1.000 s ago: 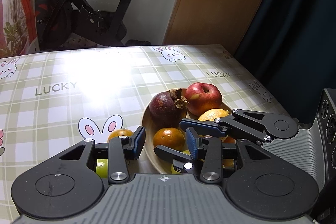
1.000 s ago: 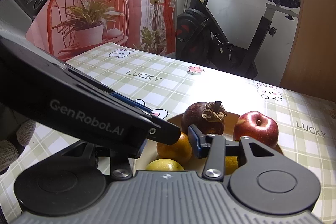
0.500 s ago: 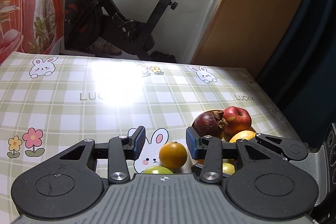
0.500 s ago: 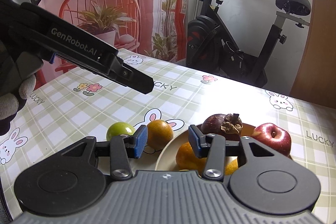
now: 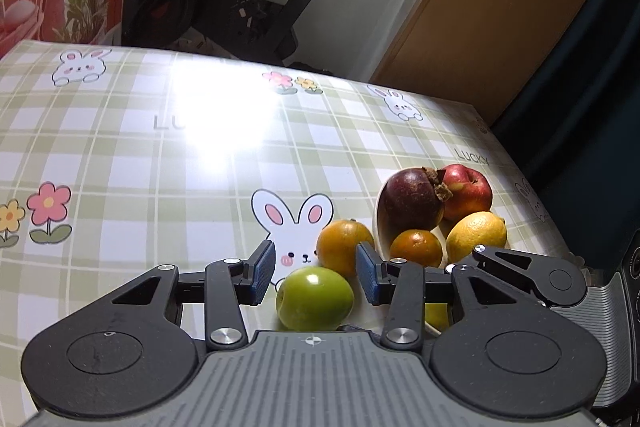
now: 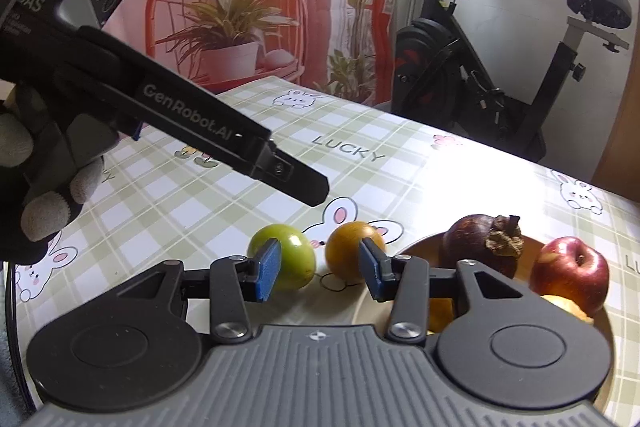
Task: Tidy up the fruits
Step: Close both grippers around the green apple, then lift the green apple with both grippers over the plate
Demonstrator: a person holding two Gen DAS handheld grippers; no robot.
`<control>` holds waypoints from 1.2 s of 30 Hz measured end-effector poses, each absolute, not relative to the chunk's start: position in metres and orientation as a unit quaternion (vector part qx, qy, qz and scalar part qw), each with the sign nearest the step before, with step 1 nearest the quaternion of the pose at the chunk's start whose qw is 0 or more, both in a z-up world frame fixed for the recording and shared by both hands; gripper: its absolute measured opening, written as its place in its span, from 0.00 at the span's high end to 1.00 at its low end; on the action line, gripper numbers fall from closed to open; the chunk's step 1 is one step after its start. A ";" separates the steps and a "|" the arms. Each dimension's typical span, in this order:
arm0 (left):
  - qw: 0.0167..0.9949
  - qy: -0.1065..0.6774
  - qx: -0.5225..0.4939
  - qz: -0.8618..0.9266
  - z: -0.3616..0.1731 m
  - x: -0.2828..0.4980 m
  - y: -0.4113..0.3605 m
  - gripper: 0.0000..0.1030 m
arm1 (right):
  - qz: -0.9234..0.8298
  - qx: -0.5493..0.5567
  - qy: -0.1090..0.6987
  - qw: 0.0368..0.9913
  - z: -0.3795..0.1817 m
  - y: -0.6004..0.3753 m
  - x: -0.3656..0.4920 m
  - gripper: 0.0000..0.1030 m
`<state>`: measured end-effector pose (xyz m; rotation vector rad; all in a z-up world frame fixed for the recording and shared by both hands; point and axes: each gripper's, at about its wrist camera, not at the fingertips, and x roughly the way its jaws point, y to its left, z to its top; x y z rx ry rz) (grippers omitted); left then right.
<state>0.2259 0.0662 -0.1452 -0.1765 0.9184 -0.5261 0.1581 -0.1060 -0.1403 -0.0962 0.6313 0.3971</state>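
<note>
On the table (image 5: 160, 155), a bowl (image 6: 424, 247) is sitting toward the right side, holding a mangosteen (image 5: 414, 198) and an apple (image 5: 466, 191) at its far side, with an orange (image 5: 416, 247) and a lemon (image 5: 476, 235) nearer the camera. Just left of the bowl, a second orange (image 5: 340, 247) is lying on the table, possibly touching the rim. A green fruit (image 5: 315, 298) is resting beside it, further from the bowl. An exercise bike (image 6: 492, 67) is standing behind the table.

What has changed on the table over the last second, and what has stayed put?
The left tool has drawn back from over the plate and now hangs open above the green fruit. The right tool has also pulled back, open. Neither took hold of anything. All the fruit, on plate and table, stayed put.
</note>
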 end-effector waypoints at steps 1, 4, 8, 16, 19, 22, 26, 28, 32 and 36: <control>0.856 0.444 -0.087 -0.251 -0.149 0.226 0.067 0.54 | 0.200 -0.052 0.308 0.929 -0.142 -0.102 0.157 0.55; 0.851 0.453 -0.091 -0.251 -0.158 0.224 0.071 0.54 | 0.209 -0.059 0.316 0.923 -0.148 -0.093 0.158 0.54; 0.846 0.455 -0.113 -0.253 -0.164 0.222 0.077 0.50 | 0.211 -0.059 0.329 0.919 -0.157 -0.087 0.162 0.54; 0.837 0.463 -0.107 -0.272 -0.169 0.215 0.072 0.50 | 0.200 -0.040 0.336 0.920 -0.165 -0.086 0.167 0.53; 0.836 0.464 -0.099 -0.274 -0.170 0.212 0.071 0.51 | 0.194 -0.035 0.333 0.922 -0.166 -0.087 0.167 0.53; 0.837 0.466 -0.096 -0.272 -0.170 0.211 0.071 0.52 | 0.196 -0.029 0.333 0.922 -0.167 -0.089 0.165 0.53; 0.837 0.465 -0.096 -0.273 -0.170 0.209 0.073 0.55 | 0.195 -0.025 0.333 0.922 -0.168 -0.089 0.163 0.53; 0.837 0.464 -0.097 -0.272 -0.170 0.209 0.075 0.60 | 0.193 -0.025 0.333 0.923 -0.168 -0.088 0.164 0.53; 0.840 0.460 -0.096 -0.270 -0.169 0.202 0.078 0.59 | 0.190 -0.020 0.334 0.923 -0.168 -0.089 0.164 0.55; 0.847 0.451 -0.092 -0.266 -0.165 0.189 0.078 0.59 | 0.191 -0.015 0.330 0.924 -0.166 -0.090 0.158 0.56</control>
